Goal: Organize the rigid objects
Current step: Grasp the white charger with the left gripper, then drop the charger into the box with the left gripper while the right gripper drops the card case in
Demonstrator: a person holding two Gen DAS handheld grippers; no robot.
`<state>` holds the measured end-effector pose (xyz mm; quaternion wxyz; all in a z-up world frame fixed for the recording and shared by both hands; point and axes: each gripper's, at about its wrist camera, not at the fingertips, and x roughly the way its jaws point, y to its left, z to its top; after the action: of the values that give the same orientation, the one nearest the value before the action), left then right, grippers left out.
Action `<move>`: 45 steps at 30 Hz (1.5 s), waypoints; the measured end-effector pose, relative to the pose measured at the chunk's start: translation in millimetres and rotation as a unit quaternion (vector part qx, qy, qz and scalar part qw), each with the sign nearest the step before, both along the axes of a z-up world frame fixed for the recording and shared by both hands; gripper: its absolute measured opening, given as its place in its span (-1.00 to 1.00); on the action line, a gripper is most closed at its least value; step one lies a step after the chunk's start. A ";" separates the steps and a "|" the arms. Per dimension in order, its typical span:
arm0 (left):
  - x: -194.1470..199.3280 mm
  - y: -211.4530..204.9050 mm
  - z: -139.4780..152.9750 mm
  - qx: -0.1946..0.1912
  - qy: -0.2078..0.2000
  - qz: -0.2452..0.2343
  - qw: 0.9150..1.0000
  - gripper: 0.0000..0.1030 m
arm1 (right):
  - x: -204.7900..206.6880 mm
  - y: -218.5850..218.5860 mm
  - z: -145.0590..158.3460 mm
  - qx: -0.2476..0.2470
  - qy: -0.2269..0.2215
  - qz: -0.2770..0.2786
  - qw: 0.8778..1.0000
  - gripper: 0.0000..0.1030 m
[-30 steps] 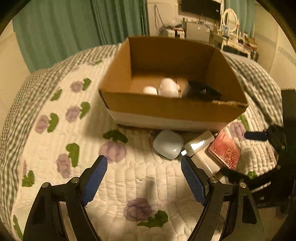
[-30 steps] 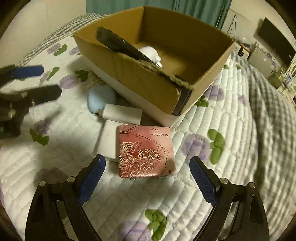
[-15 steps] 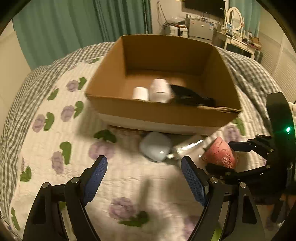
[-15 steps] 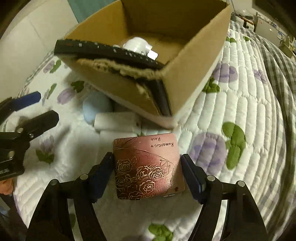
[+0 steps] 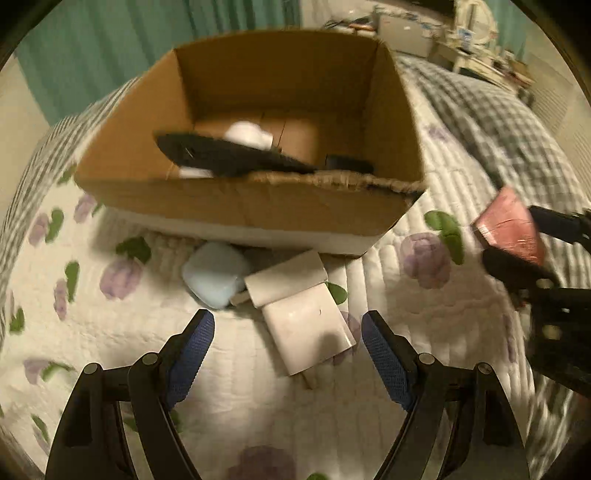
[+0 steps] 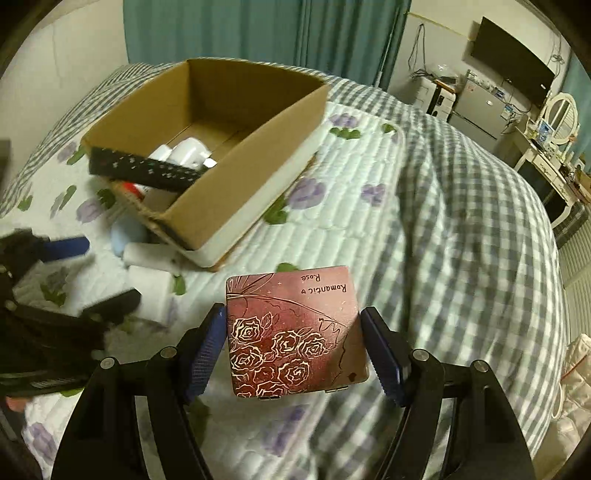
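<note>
My right gripper (image 6: pixel 293 345) is shut on a pink rose-printed tin (image 6: pixel 293 332) and holds it above the bed, right of the cardboard box (image 6: pixel 255 147). The tin also shows in the left wrist view (image 5: pixel 509 230). The box (image 5: pixel 258 206) holds a black remote (image 5: pixel 225 157) and white items (image 5: pixel 247 134). My left gripper (image 5: pixel 288 347) is open and empty, just short of a white flat adapter (image 5: pixel 310 325), a white block (image 5: pixel 286 277) and a pale blue case (image 5: pixel 214 273) lying in front of the box.
The quilted floral bedspread (image 5: pixel 424 317) covers the bed, with a checked blanket (image 6: pixel 461 221) to the right. Green curtains (image 6: pixel 258 29) hang behind. A TV and dresser (image 6: pixel 513 70) stand at the far right.
My right gripper has lifted the pink tin off the bed and carried it right. My left gripper has moved closer to the white adapter.
</note>
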<state>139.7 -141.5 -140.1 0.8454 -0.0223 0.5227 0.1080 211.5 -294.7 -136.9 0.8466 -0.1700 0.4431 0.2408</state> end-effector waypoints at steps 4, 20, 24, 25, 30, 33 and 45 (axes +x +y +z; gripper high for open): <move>7.0 -6.1 -22.2 0.006 0.000 0.026 1.000 0.64 | 8.8 -5.5 -9.1 0.006 0.007 -0.006 1.000 0.41; -16.0 0.5 -8.6 -0.024 -0.008 -0.015 1.000 0.06 | 8.4 -7.5 -14.7 0.002 0.021 -0.025 0.999 0.41; -39.6 -1.6 13.3 -0.033 -0.024 -0.034 0.999 0.04 | -7.2 1.3 14.6 -0.003 -0.011 -0.017 1.000 0.41; -44.3 0.9 18.1 -0.039 -0.029 -0.035 0.998 0.04 | -12.0 6.5 24.4 -0.012 -0.025 -0.015 0.999 0.41; -58.5 12.1 49.7 -0.058 -0.058 -0.031 0.996 0.04 | -28.1 24.7 60.4 -0.011 -0.056 -0.014 0.998 0.41; -58.5 28.0 70.7 -0.061 -0.081 -0.032 0.994 0.04 | -33.6 31.7 81.9 0.002 -0.065 -0.018 0.998 0.41; -15.2 70.0 157.6 -0.021 -0.171 -0.064 0.983 0.04 | -19.0 71.7 169.7 0.050 -0.133 -0.032 0.989 0.41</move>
<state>124.5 -71.5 17.5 0.9266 -0.0250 0.3733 0.0370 192.5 -223.0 32.8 0.9130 -0.1434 0.3188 0.2104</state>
